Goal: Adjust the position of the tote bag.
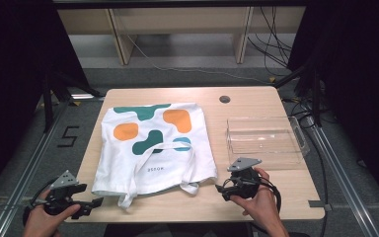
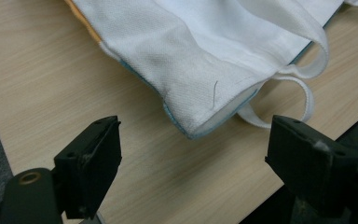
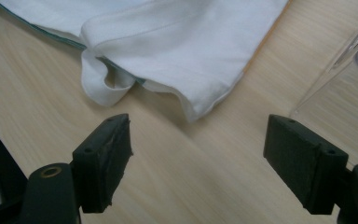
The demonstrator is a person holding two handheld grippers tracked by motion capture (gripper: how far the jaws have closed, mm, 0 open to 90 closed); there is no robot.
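At the counter's [image 1: 256, 98] seven o'clock corner, the left gripper [image 1: 94, 203] sits low in the person's left hand [image 1: 44, 219], its nose aimed toward three o'clock at the near edge of the tote bag [image 1: 153, 148]. From the left gripper view its two black fingers [image 2: 91, 163] stand spread wide with only bare wood between them; nothing is held. The bag's near corner [image 2: 193, 126] lies just ahead of the gap, at about twelve o'clock from the fingers, not touching them, and a white strap [image 2: 303, 93] loops out to its one o'clock.

The tote bag lies flat on the left-centre of the counter, white with teal and orange blotches toward its far end. Its handles [image 1: 187, 168] trail over the near half, and one strap end [image 1: 126, 200] reaches almost to the counter's near edge at six o'clock.

The right gripper [image 1: 220, 189] is held in the person's right hand [image 1: 259, 202] at roughly five o'clock on the counter, just beside the bag's near right corner and pointing at it. In the right gripper view its fingers [image 3: 105, 158] are likewise wide apart and empty, with the bag's folded hem [image 3: 191, 102] lying a little beyond them at twelve o'clock.

A clear plastic tray [image 1: 264, 140] stands at three o'clock on the counter, just past the right gripper and apart from the bag; its wall [image 3: 340, 60] shows at two o'clock in the right gripper view.
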